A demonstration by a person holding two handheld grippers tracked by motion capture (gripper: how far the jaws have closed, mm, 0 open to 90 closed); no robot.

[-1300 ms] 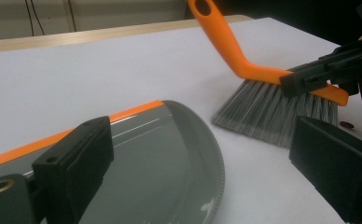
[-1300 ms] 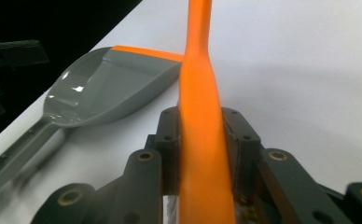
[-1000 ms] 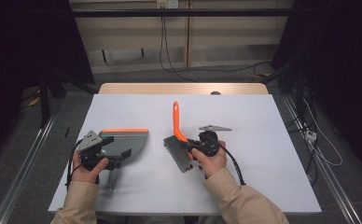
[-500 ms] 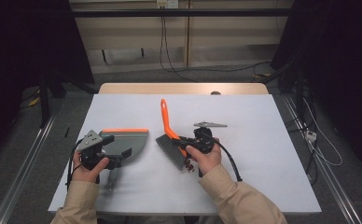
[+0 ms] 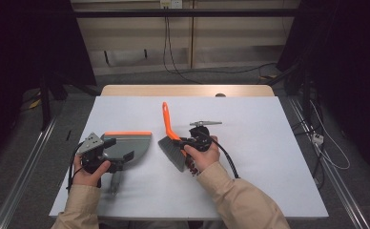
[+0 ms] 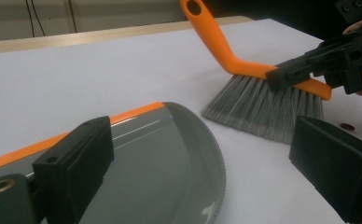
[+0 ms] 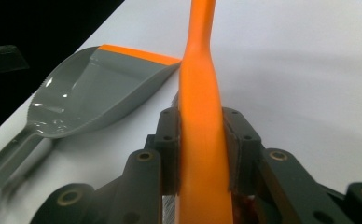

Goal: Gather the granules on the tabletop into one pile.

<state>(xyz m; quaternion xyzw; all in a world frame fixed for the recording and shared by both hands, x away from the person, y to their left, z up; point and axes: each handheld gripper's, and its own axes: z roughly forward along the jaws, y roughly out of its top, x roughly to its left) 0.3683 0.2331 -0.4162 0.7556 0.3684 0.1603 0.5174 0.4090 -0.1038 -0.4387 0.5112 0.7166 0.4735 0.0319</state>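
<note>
A grey dustpan (image 5: 126,145) with an orange front edge lies flat on the white table, left of centre; it also shows as dustpan (image 6: 160,163) and dustpan (image 7: 90,93). My left gripper (image 5: 116,153) sits over its rear part, and in the left gripper view the left gripper (image 6: 202,144) has its jaws wide apart, one above the pan and one over bare table. A brush (image 5: 171,143) with an orange handle and grey bristles stands just right of the pan, bristles on the table. My right gripper (image 5: 183,141) is shut on the brush handle (image 7: 202,116).
The white table (image 5: 269,143) has room to the right and at the back. A wooden strip (image 5: 188,89) runs along its far edge. A small dark-red bit (image 6: 347,126) lies by the bristles. Cables and rails lie on the floor around.
My right gripper has carried the brush left, closer to the dustpan. The left gripper and the dustpan have stayed where they were.
</note>
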